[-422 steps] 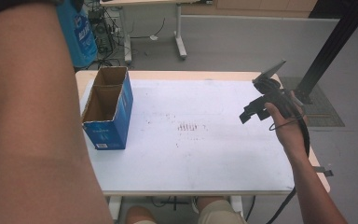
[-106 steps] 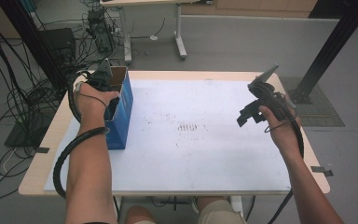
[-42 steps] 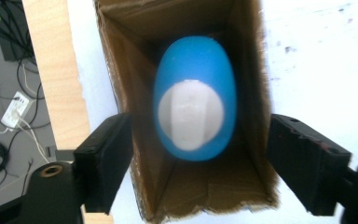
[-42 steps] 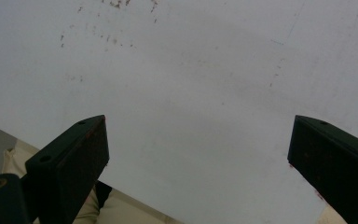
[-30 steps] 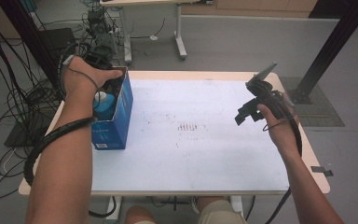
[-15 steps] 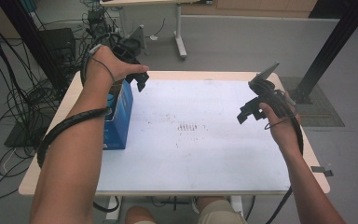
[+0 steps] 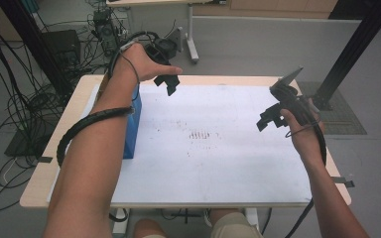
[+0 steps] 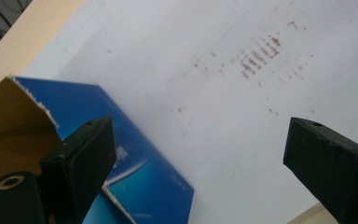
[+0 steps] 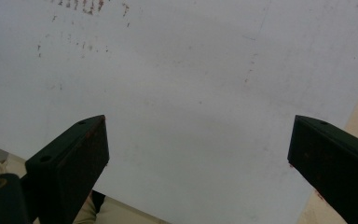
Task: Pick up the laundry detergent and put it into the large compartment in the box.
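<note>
The blue box [image 7: 132, 126] stands at the left edge of the surface [image 7: 218, 163], toward the far left corner, its long axis running from the near side to the far side along that edge. In the high view most of it hides behind the person's left forearm, so only a strip of its blue side wall shows. In the left claw view its open top shows, brown cardboard inside with a ragged torn rim [image 8: 14, 121], and the blue wall [image 8: 144, 172] below it.

The left claw [image 7: 167, 83] hangs in the air just beyond and to the right of the box's far end, above the far edge of the surface. Its jaws stand wide apart and hold nothing. Seen along those jaws, the box lies down and to the left of the gap, with bare white sheet between the tips. So I judge that any reach for the box means bringing this claw back toward the left edge and down.

The right claw [image 7: 273, 116] floats over the right side of the surface, well apart from the box, jaws also spread and empty. The left one is clearly the nearer.

A patch of brownish marks [image 7: 201, 135] sits near the middle of the sheet.
</note>
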Demonstrator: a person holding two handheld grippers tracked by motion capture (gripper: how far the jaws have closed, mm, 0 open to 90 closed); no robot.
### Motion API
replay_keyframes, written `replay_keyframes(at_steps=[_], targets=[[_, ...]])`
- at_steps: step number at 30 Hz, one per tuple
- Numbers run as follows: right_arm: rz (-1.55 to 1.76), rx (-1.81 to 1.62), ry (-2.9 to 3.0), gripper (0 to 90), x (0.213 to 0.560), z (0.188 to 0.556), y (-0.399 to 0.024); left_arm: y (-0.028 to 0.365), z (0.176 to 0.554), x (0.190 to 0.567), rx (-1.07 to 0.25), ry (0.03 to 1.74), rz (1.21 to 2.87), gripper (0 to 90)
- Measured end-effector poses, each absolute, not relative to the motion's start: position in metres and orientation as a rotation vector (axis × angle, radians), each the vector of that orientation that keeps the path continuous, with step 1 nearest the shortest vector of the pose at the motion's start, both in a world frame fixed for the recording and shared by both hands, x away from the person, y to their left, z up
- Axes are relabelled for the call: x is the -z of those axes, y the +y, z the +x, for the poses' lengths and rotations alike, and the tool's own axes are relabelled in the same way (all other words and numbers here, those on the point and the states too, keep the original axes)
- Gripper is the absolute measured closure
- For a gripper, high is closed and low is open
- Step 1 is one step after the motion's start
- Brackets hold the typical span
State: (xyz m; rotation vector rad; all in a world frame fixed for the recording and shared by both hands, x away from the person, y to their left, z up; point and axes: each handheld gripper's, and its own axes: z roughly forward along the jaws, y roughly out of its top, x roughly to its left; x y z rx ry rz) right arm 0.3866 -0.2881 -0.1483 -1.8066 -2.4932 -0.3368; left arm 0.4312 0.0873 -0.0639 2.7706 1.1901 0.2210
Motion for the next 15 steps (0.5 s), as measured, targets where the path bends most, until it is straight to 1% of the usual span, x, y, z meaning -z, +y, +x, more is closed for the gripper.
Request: replay_keyframes(at_steps=[8, 15], targets=[[-1.815, 0.332, -2.481, 5.0, 0.150, 0.388, -0.289, 0.071, 0.435, 0.066, -0.220, 1.086, 2.815, 9.8], [-1.816, 0.326, -2.482, 5.0, 0.150, 0.390, -0.287, 0.065, 0.437, 0.068, -0.220, 1.052, 2.824, 9.7]])
